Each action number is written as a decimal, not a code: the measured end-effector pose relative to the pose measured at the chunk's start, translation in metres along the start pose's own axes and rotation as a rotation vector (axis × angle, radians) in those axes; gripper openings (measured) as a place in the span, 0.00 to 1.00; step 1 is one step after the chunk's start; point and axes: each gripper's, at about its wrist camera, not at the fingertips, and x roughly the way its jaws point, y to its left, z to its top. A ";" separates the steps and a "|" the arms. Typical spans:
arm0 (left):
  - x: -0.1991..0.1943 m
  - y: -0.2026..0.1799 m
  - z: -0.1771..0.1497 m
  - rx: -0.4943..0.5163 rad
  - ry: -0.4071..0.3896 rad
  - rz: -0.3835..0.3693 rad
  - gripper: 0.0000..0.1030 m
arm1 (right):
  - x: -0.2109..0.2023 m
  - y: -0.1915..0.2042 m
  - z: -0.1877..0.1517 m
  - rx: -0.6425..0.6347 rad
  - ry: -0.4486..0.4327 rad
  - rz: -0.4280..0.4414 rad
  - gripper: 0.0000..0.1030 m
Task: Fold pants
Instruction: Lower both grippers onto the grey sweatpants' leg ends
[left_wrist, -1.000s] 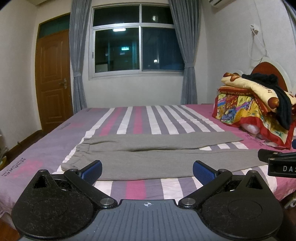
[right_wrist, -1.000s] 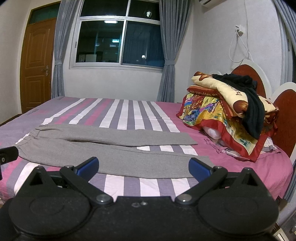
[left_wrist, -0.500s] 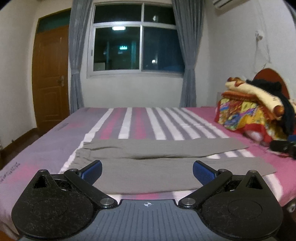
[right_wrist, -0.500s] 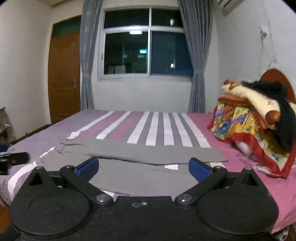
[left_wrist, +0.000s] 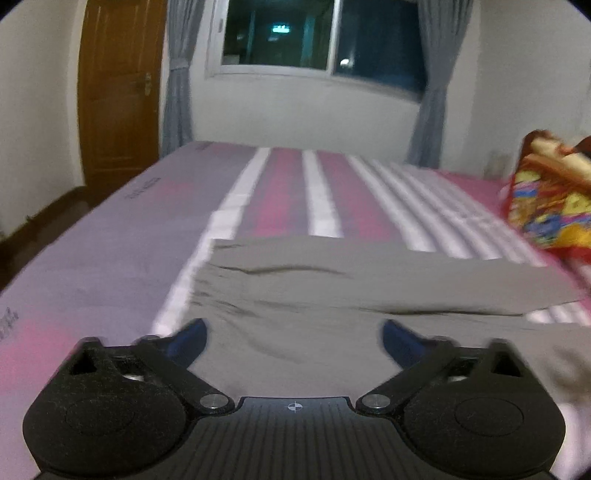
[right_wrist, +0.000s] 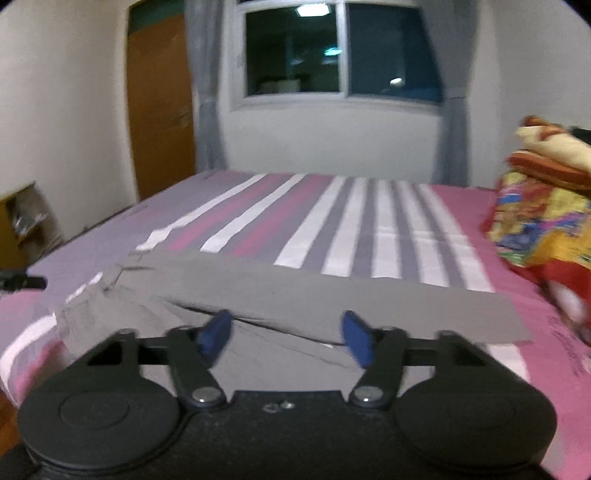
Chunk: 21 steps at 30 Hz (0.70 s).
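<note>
- On the striped bed, a pair of grey pants is laid out flat, with the waistband toward the left and the two legs stretched toward the right.
- In the left wrist view, the far leg is seen lying across the white, pink and purple stripes, while the near leg runs below it, a dark crease dividing the two.
- The left gripper is held low over the waist end of the pants; its blue-padded fingers are spread wide apart, and nothing is clamped between them.
- Whether the pads are touching the cloth cannot be told, since the view is blurred.
- In the right wrist view, the pants are seen again, with the far leg ending in a straight hem near the pink edge of the bed.
- The right gripper is placed over the near leg, roughly at mid-length; its blue fingers stand apart, at a narrower gap than the left pair, and no fabric is pinched.
- A stack of colourful folded bedding is piled at the right end of the bed, well apart from the pants.
- Behind the bed, a dark window with grey curtains and a brown wooden door are visible.
</note>
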 end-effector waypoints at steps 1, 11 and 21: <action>0.021 0.009 0.007 -0.004 0.021 0.003 0.67 | 0.016 -0.001 0.003 -0.014 0.013 0.019 0.40; 0.210 0.073 0.065 0.095 0.149 -0.007 0.80 | 0.219 -0.017 0.038 -0.176 0.135 0.121 0.33; 0.326 0.089 0.086 0.143 0.282 -0.151 0.75 | 0.339 -0.040 0.049 -0.291 0.292 0.284 0.35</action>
